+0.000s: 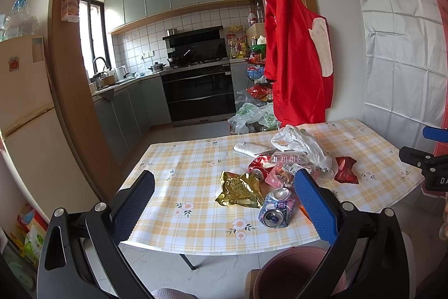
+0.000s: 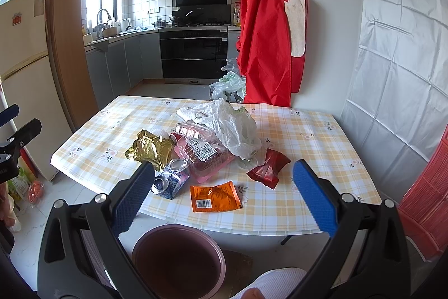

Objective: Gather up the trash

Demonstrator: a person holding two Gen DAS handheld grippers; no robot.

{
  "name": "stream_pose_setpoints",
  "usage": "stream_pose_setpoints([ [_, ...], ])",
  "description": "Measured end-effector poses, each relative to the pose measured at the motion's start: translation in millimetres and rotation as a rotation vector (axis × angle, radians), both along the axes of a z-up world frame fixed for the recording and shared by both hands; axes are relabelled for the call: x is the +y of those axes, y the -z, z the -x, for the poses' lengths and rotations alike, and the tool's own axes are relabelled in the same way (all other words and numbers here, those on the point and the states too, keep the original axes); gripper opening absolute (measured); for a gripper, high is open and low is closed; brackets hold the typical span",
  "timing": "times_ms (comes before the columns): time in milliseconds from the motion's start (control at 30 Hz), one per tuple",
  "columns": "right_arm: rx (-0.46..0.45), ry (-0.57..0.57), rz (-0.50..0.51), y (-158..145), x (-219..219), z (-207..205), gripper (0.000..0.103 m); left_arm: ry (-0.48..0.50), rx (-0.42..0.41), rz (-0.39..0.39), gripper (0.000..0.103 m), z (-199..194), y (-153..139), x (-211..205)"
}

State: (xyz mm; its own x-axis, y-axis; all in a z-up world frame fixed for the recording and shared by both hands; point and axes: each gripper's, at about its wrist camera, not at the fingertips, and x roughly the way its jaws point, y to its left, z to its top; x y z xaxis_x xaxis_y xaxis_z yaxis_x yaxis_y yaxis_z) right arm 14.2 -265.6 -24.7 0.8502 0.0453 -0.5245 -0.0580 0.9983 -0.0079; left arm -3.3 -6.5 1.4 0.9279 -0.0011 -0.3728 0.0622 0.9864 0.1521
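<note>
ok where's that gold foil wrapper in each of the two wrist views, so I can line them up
Left wrist view: the gold foil wrapper lies centre, between the open fingers, left of the crushed blue can.
Right wrist view: the gold foil wrapper lies left of centre, above the left fingertip, behind the same can.
Shared landmark: the red apron hanging beyond the table.

Yellow-checked floral tablecloth [image 2: 294,128]; gold wrapper [image 2: 148,149]; orange packet [image 2: 214,196]
</note>
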Motion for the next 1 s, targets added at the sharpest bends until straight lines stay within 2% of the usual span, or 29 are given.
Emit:
stream_pose_setpoints([
  [400,0.002,0.001,-0.001,-2.2,-1.1,-1.2,0.097,0.005,0.004,0.003,0.098,2.6,-0.6,-1.5],
  [767,0.013,0.001,-0.003,13.4,1.5,3.9,0.097,0.001,0.011,0.014,0.098,1.1,2.7,0.6],
  [1000,0.021,0.016,-0.018,19.2,-4.8,-1.2,0.097,0.065,0.026,0.040,0.098,-7.4,14.5,2.0],
])
